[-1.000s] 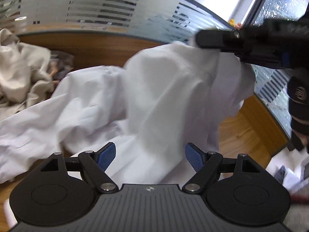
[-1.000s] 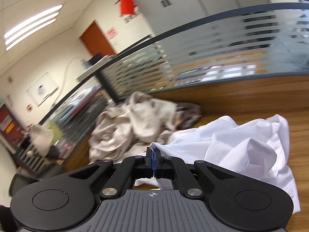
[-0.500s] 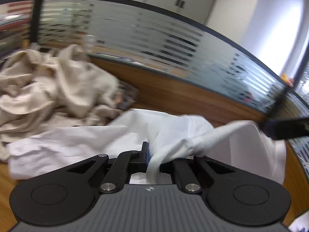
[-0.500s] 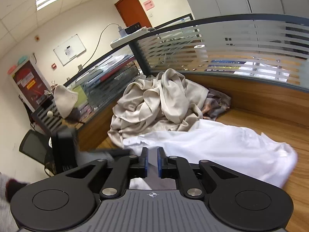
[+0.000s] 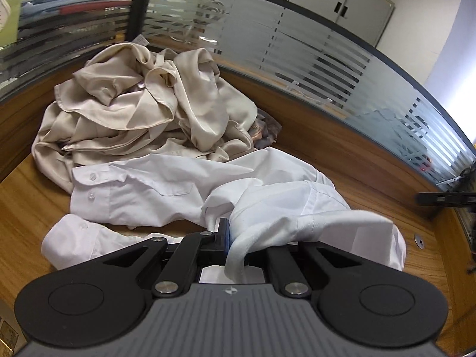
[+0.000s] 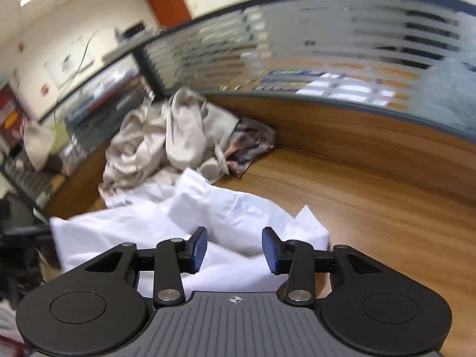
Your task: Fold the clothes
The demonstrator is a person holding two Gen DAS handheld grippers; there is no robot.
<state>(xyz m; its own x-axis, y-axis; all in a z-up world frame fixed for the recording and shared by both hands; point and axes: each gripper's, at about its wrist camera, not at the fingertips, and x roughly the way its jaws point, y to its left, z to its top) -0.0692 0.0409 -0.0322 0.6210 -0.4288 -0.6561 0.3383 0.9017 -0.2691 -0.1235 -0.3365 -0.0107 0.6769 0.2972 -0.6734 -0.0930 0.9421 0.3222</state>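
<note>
White shirt [image 5: 166, 190] fabric is now clenched in the left gripper [image 5: 230, 238]; the right gripper [image 6: 235, 248], jaws just opening, has apparently released it at 6 o'clock.

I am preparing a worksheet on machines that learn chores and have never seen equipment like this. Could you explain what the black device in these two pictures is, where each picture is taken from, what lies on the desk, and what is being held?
There is no robot here: a person holds a two-finger tool in each hand, each with a wide-angle camera looking along its fingers. One picture is from the left tool, the other from the right.

On the wooden desk lies a crumpled white shirt. Behind it sits a heap of beige clothes, with a patterned cloth poking out beside the heap.

The left gripper is shut on a fold of the white shirt, which curls out between its blue pads. The right gripper has just been opening; its pads stand apart over the shirt and grip nothing.
</note>
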